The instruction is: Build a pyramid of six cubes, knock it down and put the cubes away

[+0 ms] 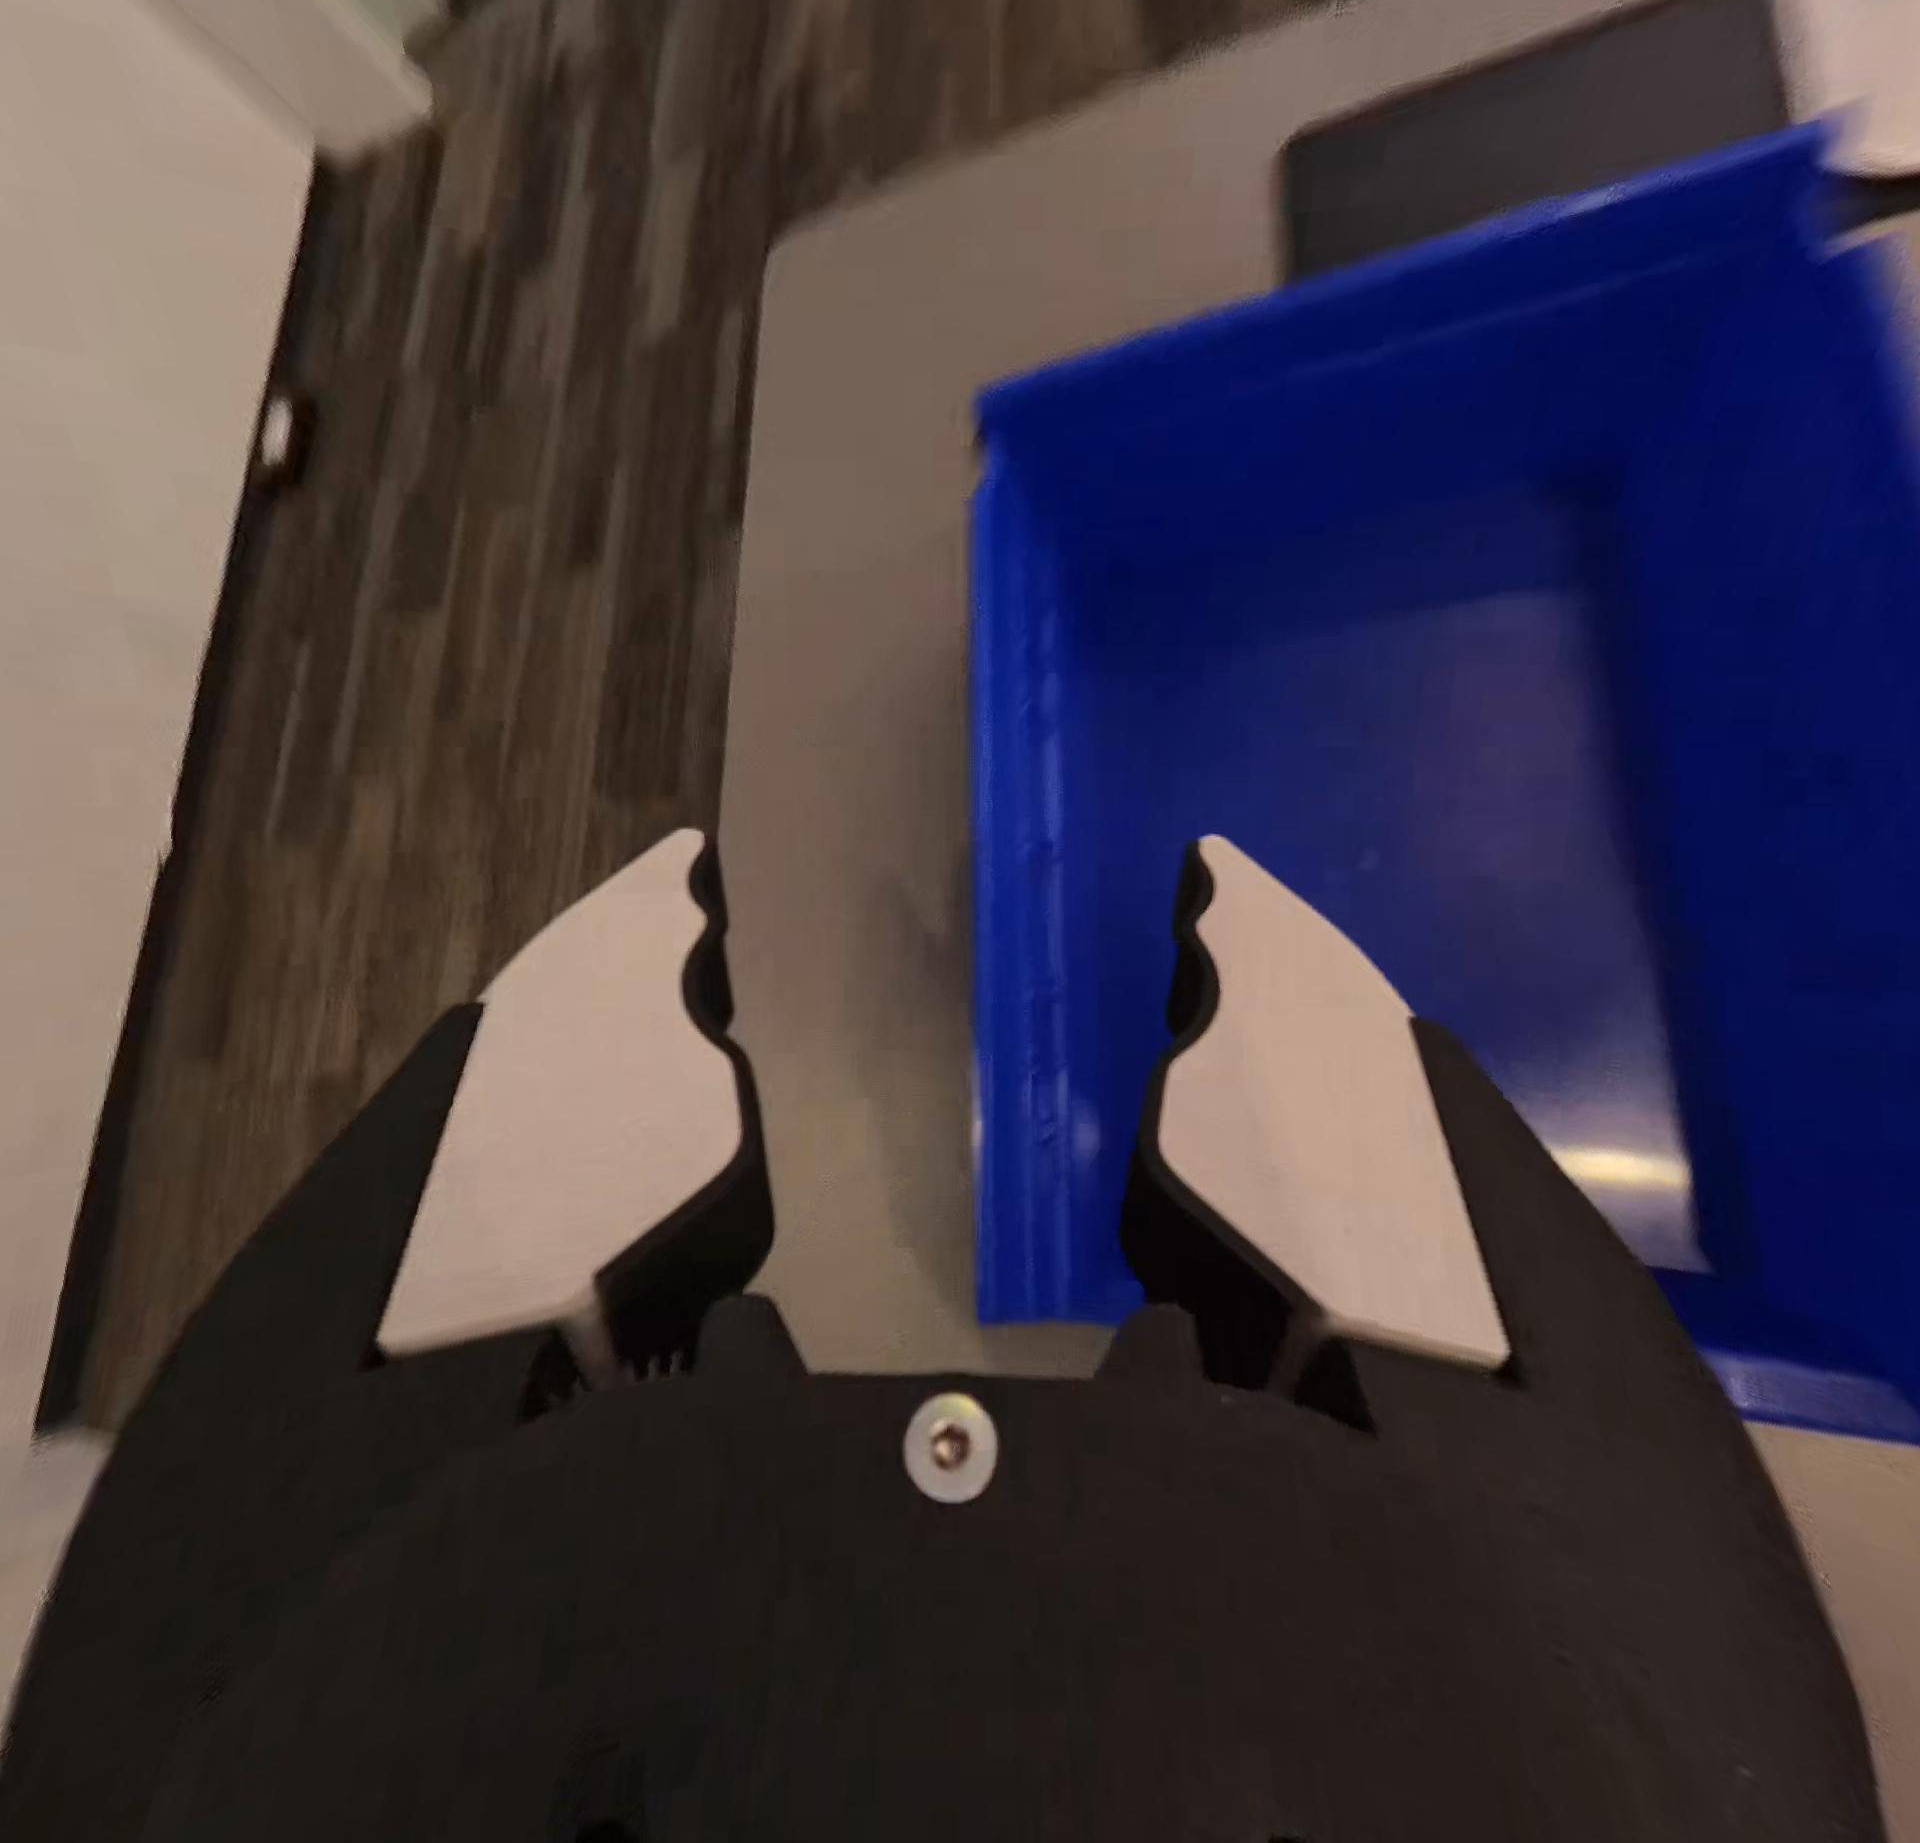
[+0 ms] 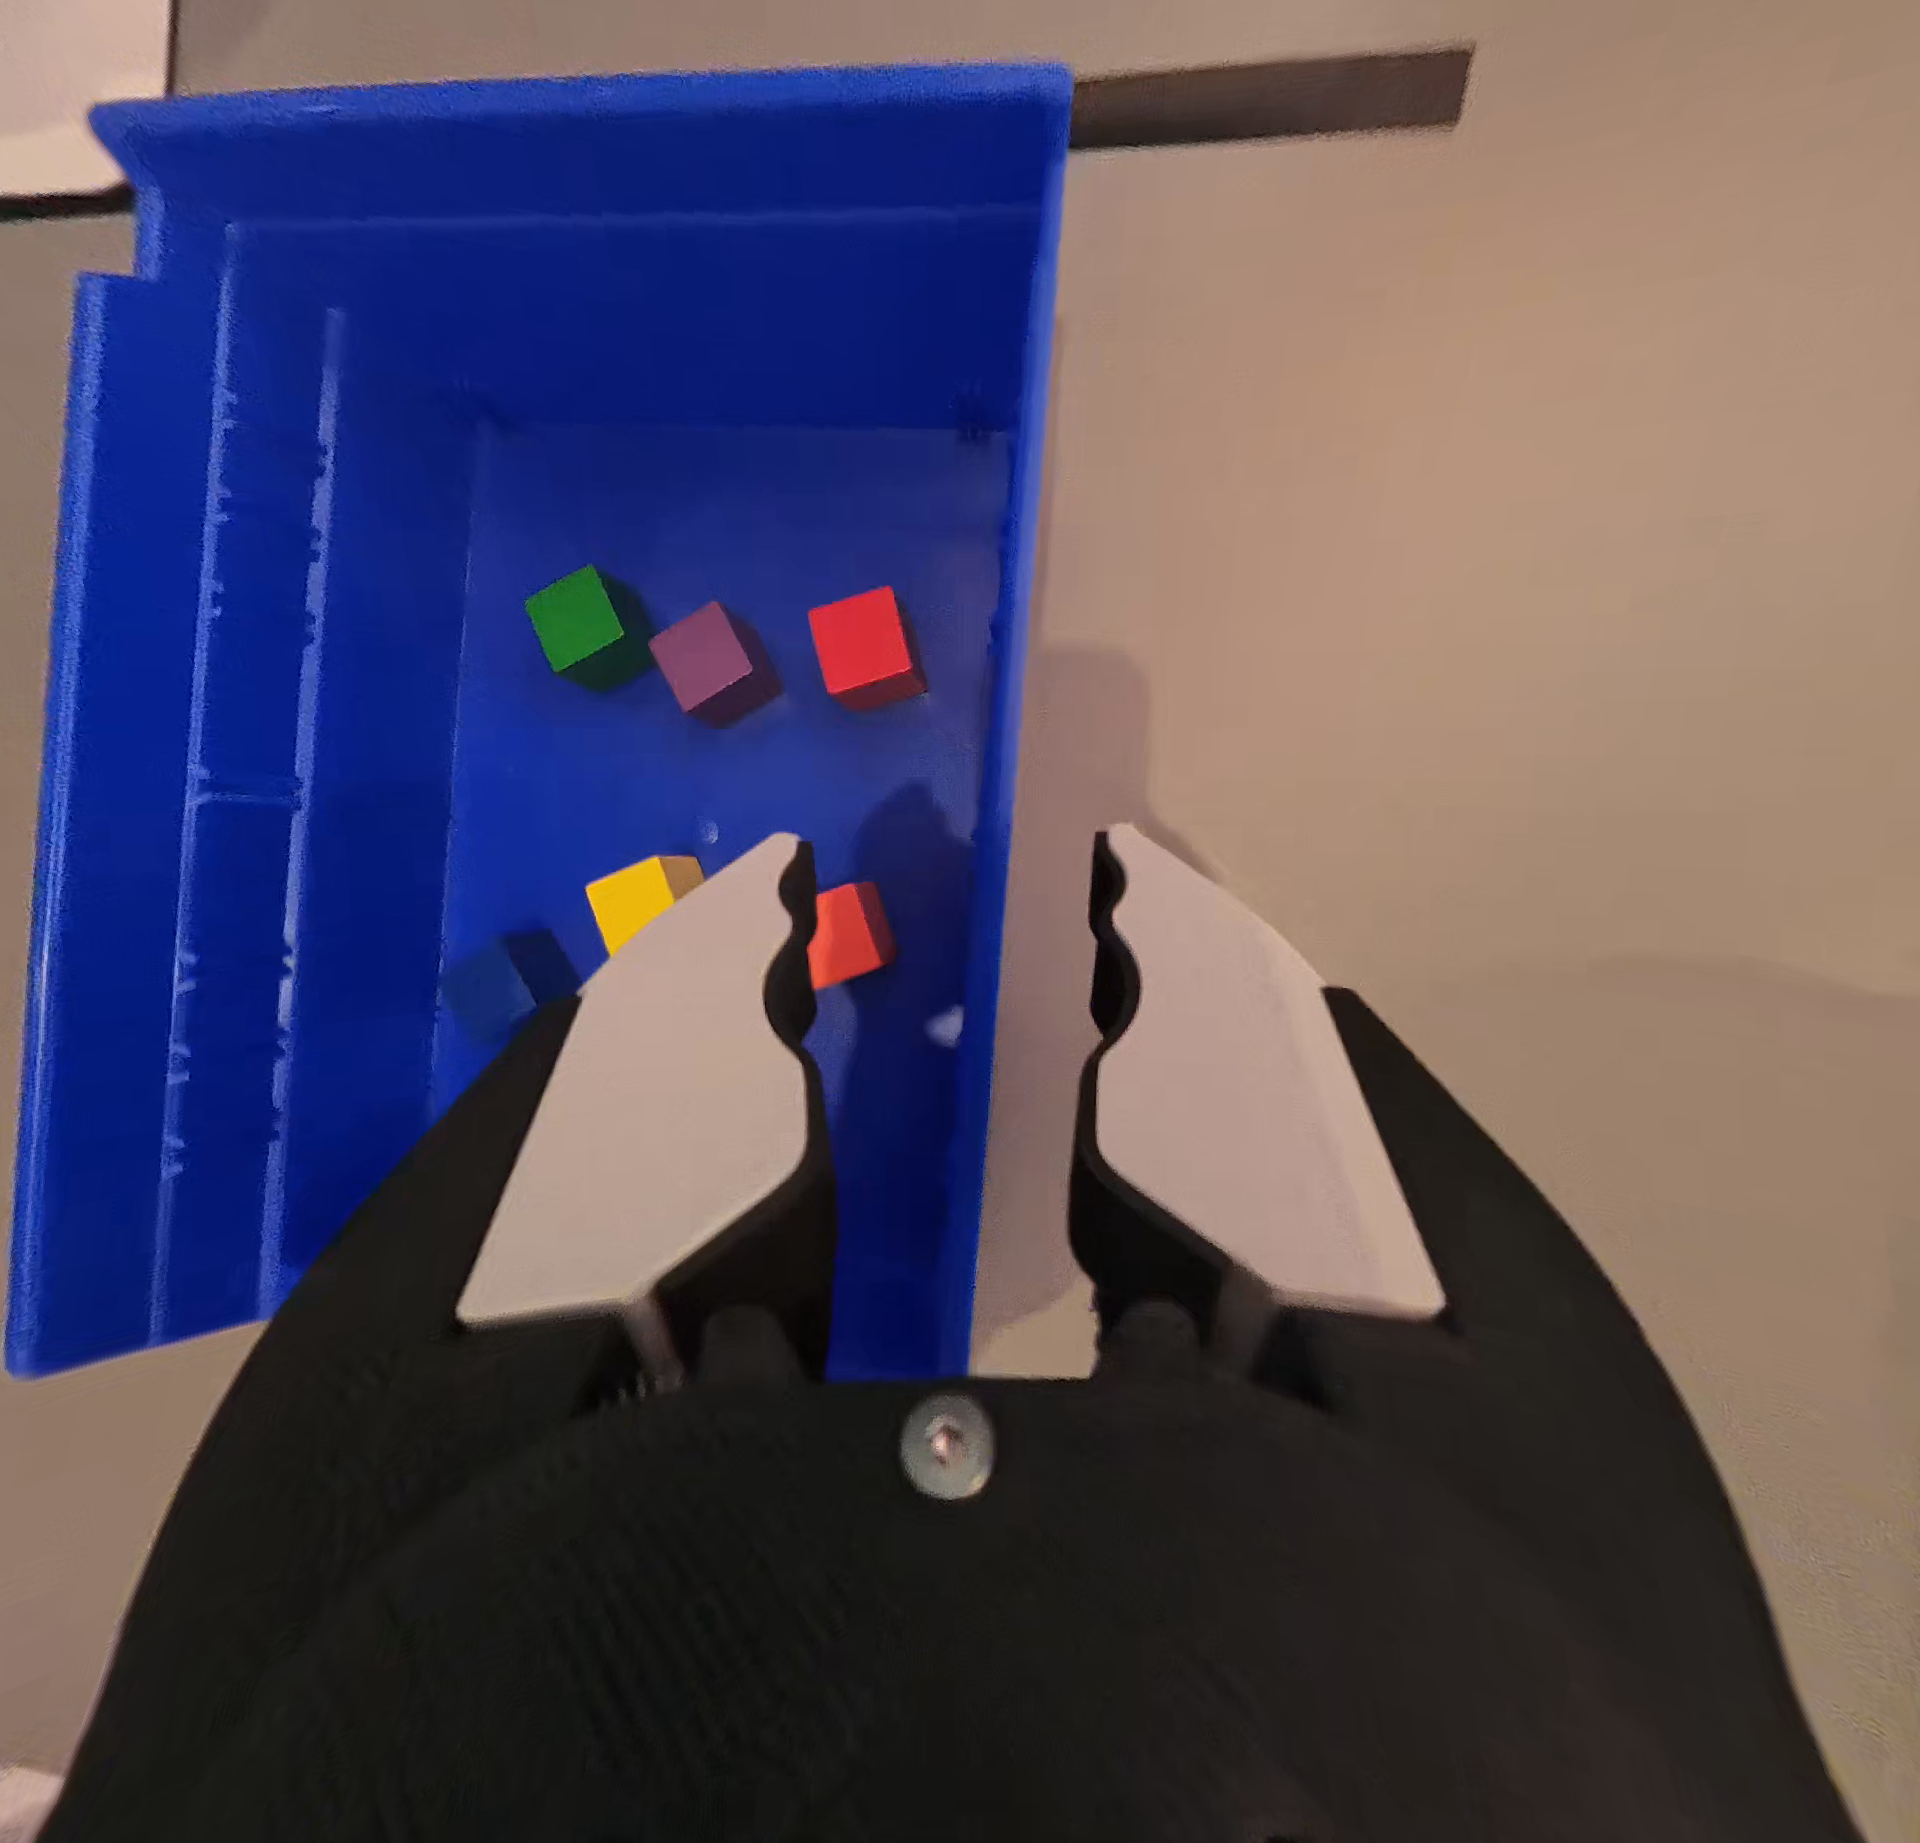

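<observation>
In the right wrist view a blue bin (image 2: 644, 152) stands on the grey table. Inside lie a green cube (image 2: 575, 616), a purple cube (image 2: 704, 657), a red cube (image 2: 862, 642), a yellow cube (image 2: 629, 902), an orange cube (image 2: 847, 934) and a dark blue cube (image 2: 497, 985). My right gripper (image 2: 945, 848) is open and empty, above the bin's right wall. In the left wrist view my left gripper (image 1: 951, 848) is open and empty, above the table just left of the blue bin (image 1: 1023, 858). That view is blurred and shows no cubes.
The grey table (image 1: 852, 505) ends at an edge with dark wood floor (image 1: 488, 546) to the left. A dark panel (image 1: 1538, 131) lies behind the bin. A dark strip (image 2: 1268, 105) runs behind the bin in the right wrist view, with bare table (image 2: 1455, 546) to the right. The gap from one gripper's tips to the other's is roughly 75 cm. My right gripper's tips are some 8 cm from the orange cube (image 2: 847, 934).
</observation>
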Demonstrator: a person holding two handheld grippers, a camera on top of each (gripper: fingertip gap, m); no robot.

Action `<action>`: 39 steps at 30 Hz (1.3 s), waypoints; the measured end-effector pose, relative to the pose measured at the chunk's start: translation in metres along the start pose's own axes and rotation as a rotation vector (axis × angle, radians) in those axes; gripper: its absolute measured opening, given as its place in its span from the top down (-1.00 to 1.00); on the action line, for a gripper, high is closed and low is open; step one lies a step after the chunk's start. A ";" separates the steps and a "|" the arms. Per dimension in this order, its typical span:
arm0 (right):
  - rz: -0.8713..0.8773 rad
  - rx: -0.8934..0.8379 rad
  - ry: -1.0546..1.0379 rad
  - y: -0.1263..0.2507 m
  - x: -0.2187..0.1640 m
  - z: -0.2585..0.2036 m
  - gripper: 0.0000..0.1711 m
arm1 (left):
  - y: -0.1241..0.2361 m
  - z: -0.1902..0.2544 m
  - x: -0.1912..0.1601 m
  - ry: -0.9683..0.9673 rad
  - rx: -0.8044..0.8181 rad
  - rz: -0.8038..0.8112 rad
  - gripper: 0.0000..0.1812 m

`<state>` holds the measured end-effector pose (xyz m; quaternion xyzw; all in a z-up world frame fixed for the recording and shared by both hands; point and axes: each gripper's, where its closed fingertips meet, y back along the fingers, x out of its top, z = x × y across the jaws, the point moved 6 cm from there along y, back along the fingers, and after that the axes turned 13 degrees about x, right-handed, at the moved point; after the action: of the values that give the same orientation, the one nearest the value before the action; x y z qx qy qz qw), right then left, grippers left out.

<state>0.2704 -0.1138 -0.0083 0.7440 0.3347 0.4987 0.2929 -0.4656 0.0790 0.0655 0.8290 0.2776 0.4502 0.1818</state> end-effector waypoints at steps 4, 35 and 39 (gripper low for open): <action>-0.184 -0.099 -0.042 -0.028 -0.019 0.018 0.41 | -0.040 -0.017 -0.032 0.105 -0.085 -0.142 0.19; -0.441 0.047 -0.034 -0.077 -0.032 -0.046 0.89 | -0.064 0.086 -0.048 -0.118 -0.338 -0.560 0.85; -0.475 0.095 -0.012 -0.088 -0.031 -0.075 0.84 | -0.045 0.127 -0.033 -0.250 -0.344 -0.516 0.77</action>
<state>0.1736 -0.0773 -0.0685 0.6602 0.5216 0.3952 0.3686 -0.3863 0.0867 -0.0480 0.7373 0.3738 0.3244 0.4598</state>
